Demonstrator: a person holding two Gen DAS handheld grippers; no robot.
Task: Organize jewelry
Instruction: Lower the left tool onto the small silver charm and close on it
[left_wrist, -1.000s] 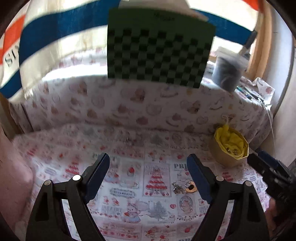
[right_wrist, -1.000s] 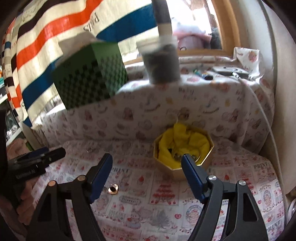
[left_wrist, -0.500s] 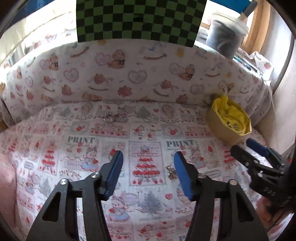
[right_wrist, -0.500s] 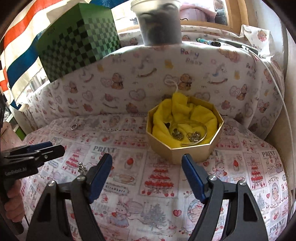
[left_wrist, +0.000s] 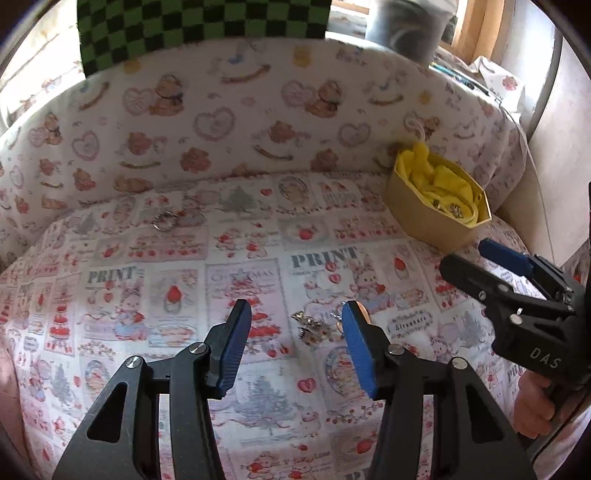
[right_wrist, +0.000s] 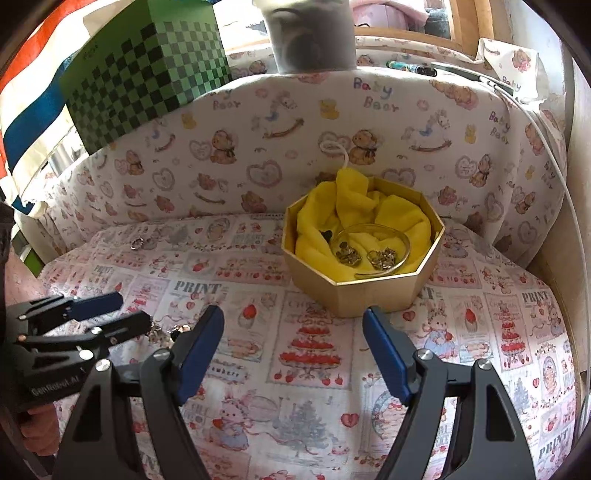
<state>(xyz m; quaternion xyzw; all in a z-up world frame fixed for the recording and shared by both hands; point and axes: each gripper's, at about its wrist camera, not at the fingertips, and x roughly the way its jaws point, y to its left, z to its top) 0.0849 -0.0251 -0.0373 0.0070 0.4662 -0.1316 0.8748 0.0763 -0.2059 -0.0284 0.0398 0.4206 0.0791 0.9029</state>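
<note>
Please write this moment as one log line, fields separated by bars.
left gripper: open, over loose earrings | right gripper: open, empty | octagonal box: holds jewelry | ring: on cloth

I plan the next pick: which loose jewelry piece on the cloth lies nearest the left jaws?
The earring cluster, lying between them; the ring lies far back.

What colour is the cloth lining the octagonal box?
Bright yellow cloth; clearest in the right wrist view.

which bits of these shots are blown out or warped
Left wrist view: window strip top right is bright, the cloth backrest bows from fisheye, corners go black. Right wrist view: window behind the tub glares, the checkered box leans.
</note>
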